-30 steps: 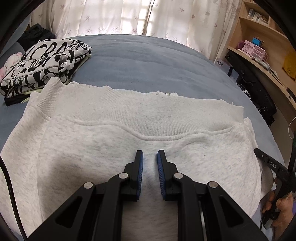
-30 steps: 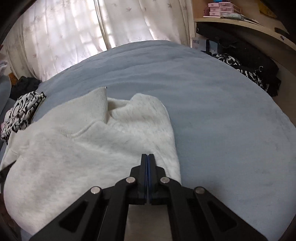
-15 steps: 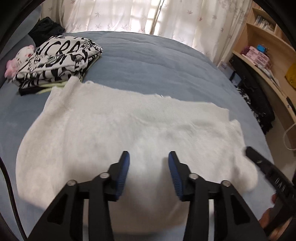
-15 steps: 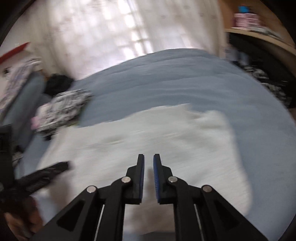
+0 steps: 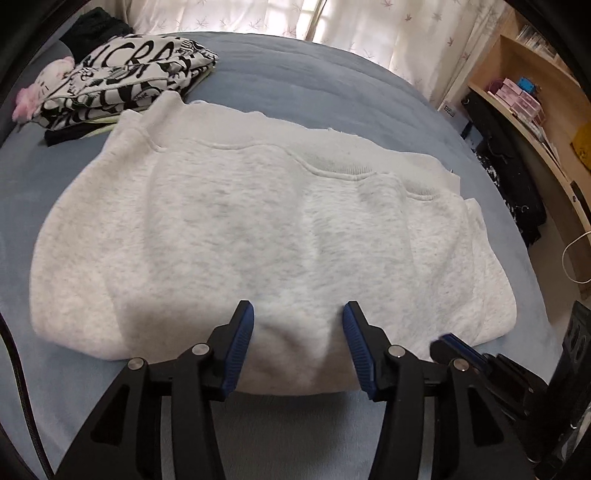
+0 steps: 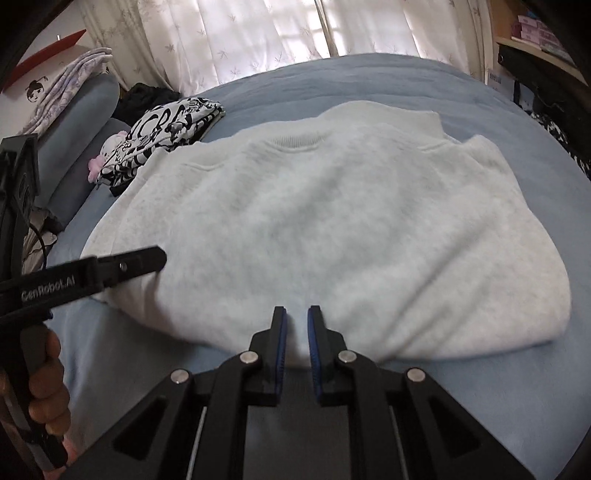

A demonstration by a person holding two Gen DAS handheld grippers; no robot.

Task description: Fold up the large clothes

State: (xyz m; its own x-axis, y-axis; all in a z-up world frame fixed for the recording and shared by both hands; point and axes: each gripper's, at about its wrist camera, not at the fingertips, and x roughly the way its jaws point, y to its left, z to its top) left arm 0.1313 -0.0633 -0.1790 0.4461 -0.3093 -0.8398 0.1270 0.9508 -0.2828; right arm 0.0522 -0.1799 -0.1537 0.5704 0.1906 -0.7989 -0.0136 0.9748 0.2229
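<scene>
Sheer curtains (image 5: 258,18) let daylight onto a blue bed (image 5: 314,85), where a light grey sweatshirt (image 5: 258,229) lies folded into a thick, rounded bundle, its ribbed hem band along the far edge. Just beyond its far left corner sits a stack of folded black-and-white printed clothes (image 5: 125,77), nearly touching it, with a wooden shelf unit (image 5: 535,103) off to the right of the bed.

The left claw (image 5: 297,319) hangs over the near edge of the sweatshirt with its jaws opening, now moderately wide, and nothing gripped between them. The right claw (image 6: 297,325) hovers at the near edge as well, its jaws only a narrow slit apart and empty; the fabric behind that gap looks free.

The fold looks largely done, but the bundle is puffy and loose. With both claws free of it, the thick fleece could spring back and open the top layer. A blue pad dragging across the surface could also snag the fabric and skew the near edge, or nudge the bundle against the printed stack.
</scene>
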